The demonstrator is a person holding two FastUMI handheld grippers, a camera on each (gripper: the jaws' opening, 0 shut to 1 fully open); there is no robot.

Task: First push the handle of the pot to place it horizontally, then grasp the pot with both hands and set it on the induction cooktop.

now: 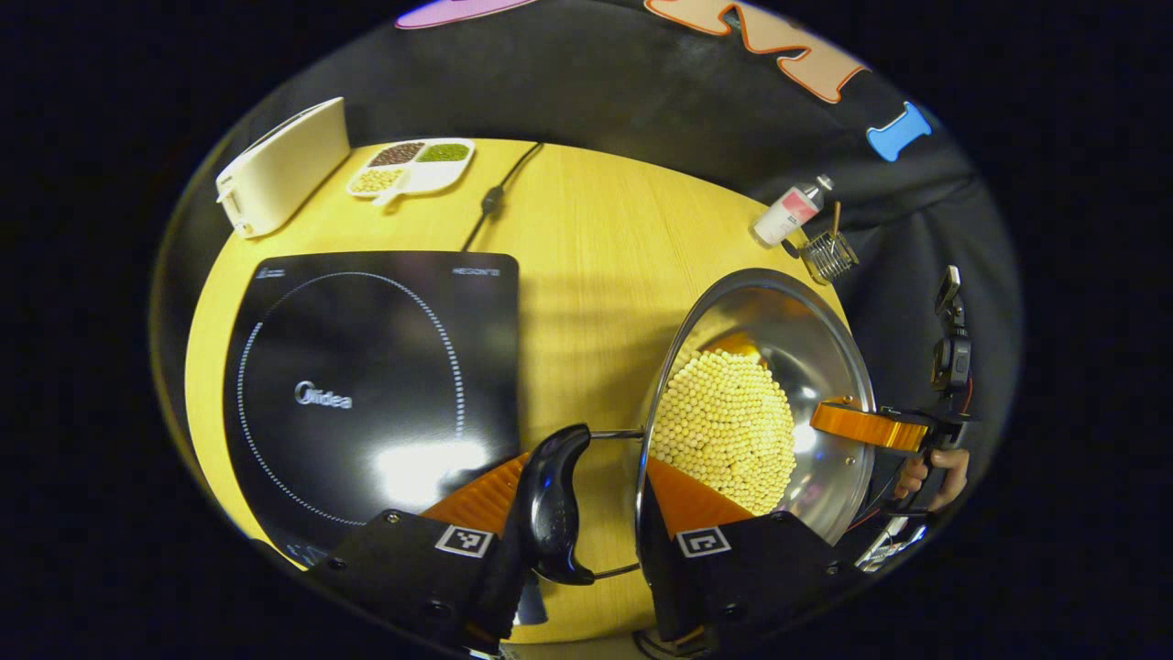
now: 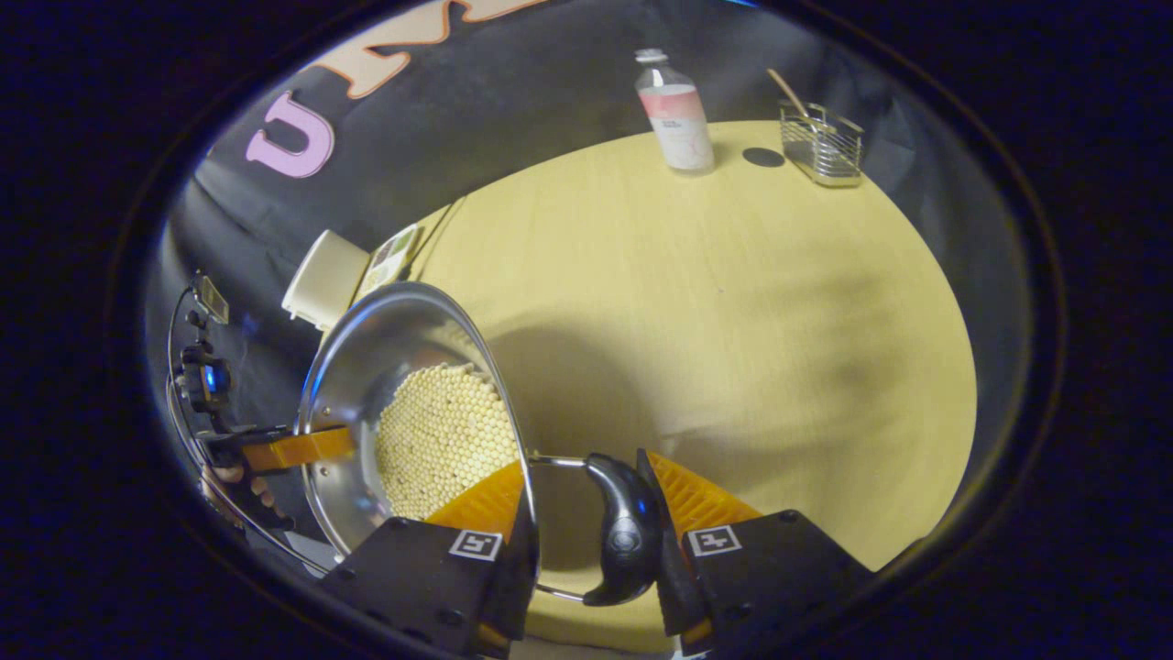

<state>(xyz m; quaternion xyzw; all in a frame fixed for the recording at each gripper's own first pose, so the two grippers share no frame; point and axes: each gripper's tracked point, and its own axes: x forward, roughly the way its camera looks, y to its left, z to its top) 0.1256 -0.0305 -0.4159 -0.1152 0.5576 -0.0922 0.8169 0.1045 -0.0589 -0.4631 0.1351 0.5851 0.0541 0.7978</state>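
Both grippers — left gripper (image 1: pixel 586 486), right gripper (image 2: pixel 586 490) — clamp the pot (image 1: pixel 761 403) handles

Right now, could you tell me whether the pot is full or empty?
Partly full: pale round beads cover the pot bottom, shiny wall bare above.

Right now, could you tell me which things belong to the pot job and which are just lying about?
Job: shiny steel pot of pale beads, its black side handle, black square induction cooktop, both tongs.
Lying about: white toaster, divided bean dish, pink-labelled bottle, wire basket.
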